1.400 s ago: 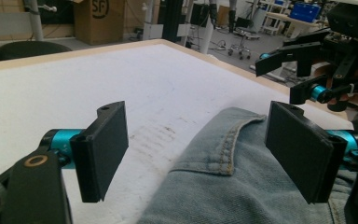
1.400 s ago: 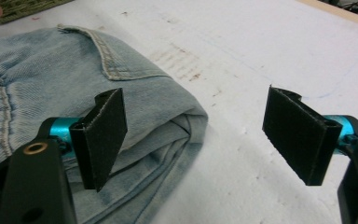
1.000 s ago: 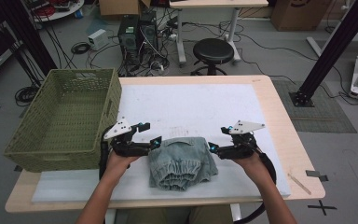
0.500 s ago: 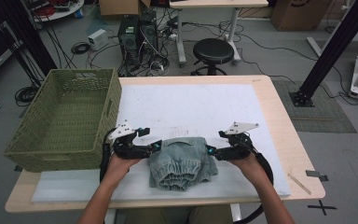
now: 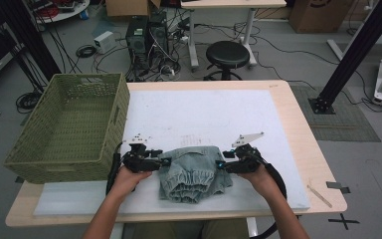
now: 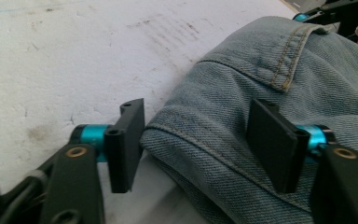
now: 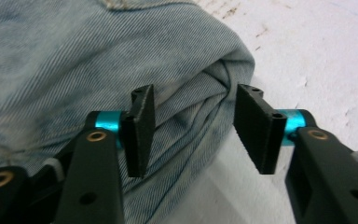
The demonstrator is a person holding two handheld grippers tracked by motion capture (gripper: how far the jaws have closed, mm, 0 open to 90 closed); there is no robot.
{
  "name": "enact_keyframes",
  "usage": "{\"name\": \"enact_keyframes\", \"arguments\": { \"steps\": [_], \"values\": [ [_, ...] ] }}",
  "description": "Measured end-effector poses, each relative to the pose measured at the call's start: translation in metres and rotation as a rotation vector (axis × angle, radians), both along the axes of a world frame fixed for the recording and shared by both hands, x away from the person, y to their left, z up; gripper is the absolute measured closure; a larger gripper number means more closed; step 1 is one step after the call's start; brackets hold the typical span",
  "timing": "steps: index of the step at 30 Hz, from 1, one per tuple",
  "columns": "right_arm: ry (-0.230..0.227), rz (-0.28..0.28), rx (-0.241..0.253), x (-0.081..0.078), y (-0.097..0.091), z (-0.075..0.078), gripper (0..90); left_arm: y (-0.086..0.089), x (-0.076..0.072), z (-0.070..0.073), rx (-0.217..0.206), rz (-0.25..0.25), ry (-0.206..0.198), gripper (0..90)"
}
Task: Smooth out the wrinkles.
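A folded light-blue denim garment (image 5: 194,172) lies on the white mat (image 5: 204,114) near the table's front edge. My left gripper (image 5: 165,162) is at its left side and my right gripper (image 5: 220,164) at its right side, both low on the mat. In the left gripper view the jaws (image 6: 200,140) straddle the hem of the denim (image 6: 223,116). They have just been closing and still stand apart. In the right gripper view the jaws (image 7: 193,126) straddle a bunched fold of denim (image 7: 74,60). They have also just been closing, and a gap remains at one pad.
A green woven basket (image 5: 114,114) stands on the table's left part, close to my left hand. The mat stretches bare behind the garment. Beyond the table are a black stool (image 5: 227,52), computer cases and cables on the floor.
Both grippers have sunk onto the mat and slid inward against the garment's two sides. Their jaws have narrowed around the denim edges.
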State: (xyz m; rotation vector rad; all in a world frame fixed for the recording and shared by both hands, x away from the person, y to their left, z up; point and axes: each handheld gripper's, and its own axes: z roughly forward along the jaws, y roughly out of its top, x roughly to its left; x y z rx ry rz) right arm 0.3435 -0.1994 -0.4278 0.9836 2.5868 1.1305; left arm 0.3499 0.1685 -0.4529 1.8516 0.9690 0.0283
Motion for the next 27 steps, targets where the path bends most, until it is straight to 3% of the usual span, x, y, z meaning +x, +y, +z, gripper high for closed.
{"name": "enact_keyframes", "arguments": {
  "steps": [3, 4, 7, 8, 10, 11, 13, 19, 27],
  "values": [
    [0.001, -0.003, -0.009, -0.001, -0.002, -0.001, 54.9, 0.001, -0.001, 0.001, -0.003, -0.008, -0.009, 57.5],
    [0.02, 0.007, -0.054, -0.001, 0.001, -0.007, 57.1, -0.001, -0.003, 0.001, 0.005, -0.02, -0.032, 64.5],
    [0.016, 0.016, -0.079, -0.002, 0.006, -0.011, 63.7, -0.003, -0.005, 0.001, 0.009, -0.001, -0.056, 75.8],
    [0.016, 0.016, -0.079, -0.002, 0.006, -0.011, 63.7, -0.003, -0.005, 0.001, 0.009, -0.001, -0.056, 77.3],
    [0.001, 0.019, -0.083, -0.002, 0.008, -0.011, 78.4, -0.004, -0.005, 0.001, 0.01, 0.01, -0.071, 79.0],
    [0.001, 0.019, -0.083, -0.002, 0.008, -0.011, 78.4, -0.004, -0.005, 0.002, 0.014, 0.015, -0.079, 79.0],
    [-0.018, 0.016, -0.095, -0.002, 0.01, -0.01, 86.6, -0.006, -0.003, 0.003, 0.014, 0.038, -0.091, 80.1],
    [-0.048, -0.028, -0.099, 0.004, 0.012, -0.01, 89.2, -0.009, 0.009, 0.007, 0.021, 0.098, -0.117, 80.6],
    [-0.086, -0.097, -0.107, 0.023, 0.02, -0.01, 89.3, -0.01, 0.026, 0.011, 0.027, 0.158, -0.147, 80.8]
  ]
}}
